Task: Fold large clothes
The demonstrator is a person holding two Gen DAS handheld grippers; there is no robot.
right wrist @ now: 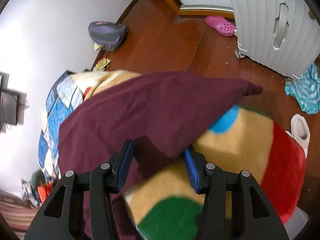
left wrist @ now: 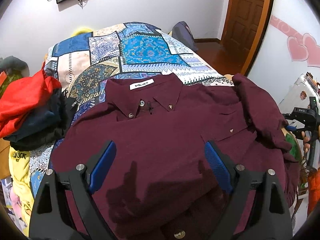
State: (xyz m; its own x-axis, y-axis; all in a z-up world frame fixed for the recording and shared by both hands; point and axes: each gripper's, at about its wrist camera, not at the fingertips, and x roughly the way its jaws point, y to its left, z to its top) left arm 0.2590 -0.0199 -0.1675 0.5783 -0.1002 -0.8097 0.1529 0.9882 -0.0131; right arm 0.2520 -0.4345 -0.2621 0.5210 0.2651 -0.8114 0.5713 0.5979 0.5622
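In the left wrist view, the left gripper (left wrist: 160,160) is hovering over the near part of a maroon shirt (left wrist: 160,124), its blue pads (left wrist: 103,166) standing wide apart with nothing between them but its own shadow on the cloth below. The shirt is lying face up on a patchwork bedspread (left wrist: 140,54), collar toward the far end, a white label (left wrist: 141,84) showing inside the neck. One sleeve (left wrist: 258,108) is folding across the right side of the shirt. A pile of red and dark clothes (left wrist: 30,112) is sitting at the left edge of the bed. At the far right, the right gripper (left wrist: 300,120) is showing small and partly cut off.

In the right wrist view, the right gripper (right wrist: 158,164) is reaching over the shirt's sleeve (right wrist: 152,108), jaws at a middling width. Maroon cloth is lying between the pads, but whether they are pressing on it I cannot tell. Beneath is a blanket with red, green and blue patches (right wrist: 240,144). On the wooden floor (right wrist: 170,40) beyond are lying a pink clog (right wrist: 220,26) and a white suitcase (right wrist: 270,20).
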